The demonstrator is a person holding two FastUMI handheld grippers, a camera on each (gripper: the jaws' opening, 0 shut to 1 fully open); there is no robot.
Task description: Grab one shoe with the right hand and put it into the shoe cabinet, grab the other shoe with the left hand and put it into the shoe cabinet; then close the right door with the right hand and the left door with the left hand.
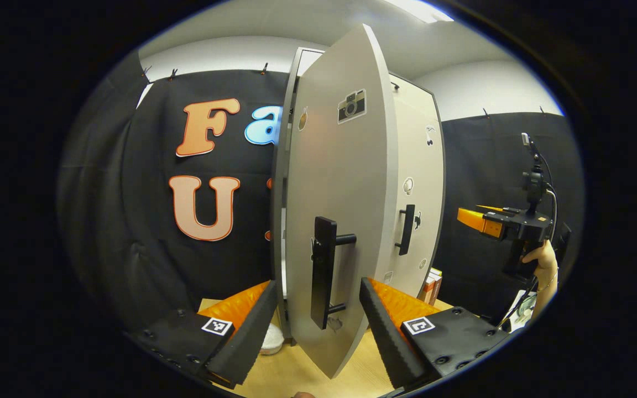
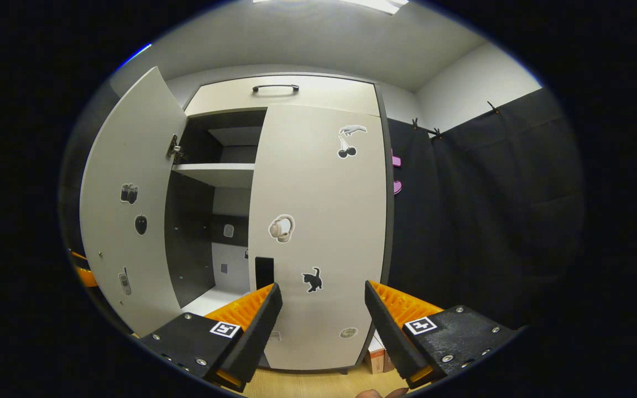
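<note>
Doors are what I have left to worry about: the right door (image 2: 318, 232) looks shut flat ahead of my right tongs (image 2: 321, 320), which gape wide and hold nothing, while the left door (image 1: 338, 210) stands part-open with its edge and its black handle (image 1: 324, 271) sitting between the spread fingers of my left tongs (image 1: 318, 326), also empty. The shoes I can't make out inside the shoe cabinet (image 2: 224, 171); from the right gripper view its interior beyond the open gap is too dark low down to tell. My main risk is on the left side: if I push with the door edge wedged between the fingers, one finger could snag the handle and drag the door back open, or jam against the panel. A pale round thing (image 1: 271, 340) lies on the tabletop (image 1: 296, 370) just left of the door's lower corner, and I'd judge it could be caught underfoot. The right tongs, seen far off to the right of my left fingers with a hand (image 1: 542, 265) holding them, seem well apart.
</note>
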